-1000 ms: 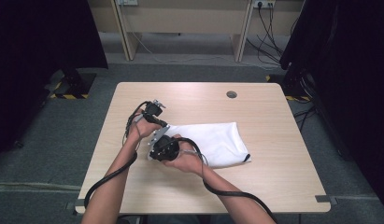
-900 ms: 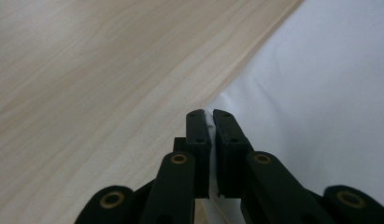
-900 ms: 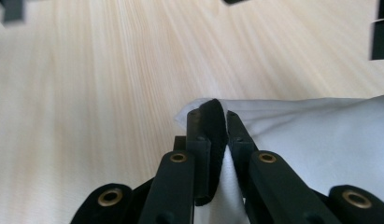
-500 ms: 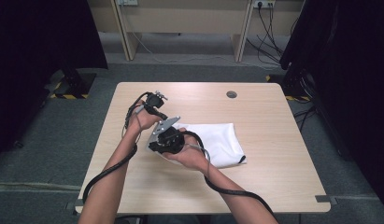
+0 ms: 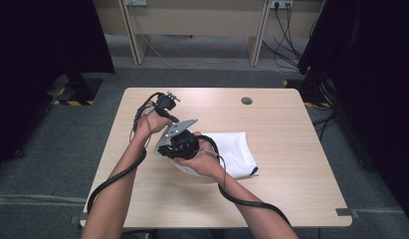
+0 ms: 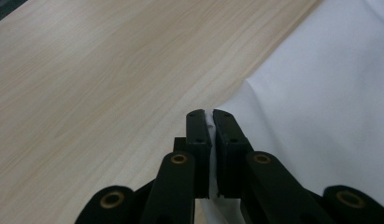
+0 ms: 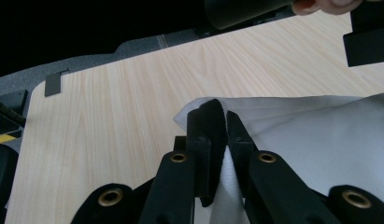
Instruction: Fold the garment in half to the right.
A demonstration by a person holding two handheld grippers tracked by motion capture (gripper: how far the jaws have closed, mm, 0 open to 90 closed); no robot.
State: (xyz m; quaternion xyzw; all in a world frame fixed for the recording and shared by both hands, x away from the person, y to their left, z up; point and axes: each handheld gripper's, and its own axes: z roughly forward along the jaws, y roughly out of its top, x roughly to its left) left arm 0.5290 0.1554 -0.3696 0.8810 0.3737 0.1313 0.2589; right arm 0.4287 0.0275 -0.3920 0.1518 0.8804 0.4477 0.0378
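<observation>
The right gripper (image 7: 217,116) pinches a corner of the white cloth (image 7: 320,135) between its closed jaws. Beyond it, the left gripper (image 6: 210,116) clamps another edge, probably the neighbouring corner. The cloth's remainder lies on the wooden table (image 5: 291,164).

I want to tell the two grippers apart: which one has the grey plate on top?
The right gripper, nearer the person, over the white cloth. The left gripper, farther back, shows none.

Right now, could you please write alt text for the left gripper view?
The left gripper is shut on the edge of a white cloth, pinching a thin fold between its black jaws. A light wooden table lies beneath.
</observation>
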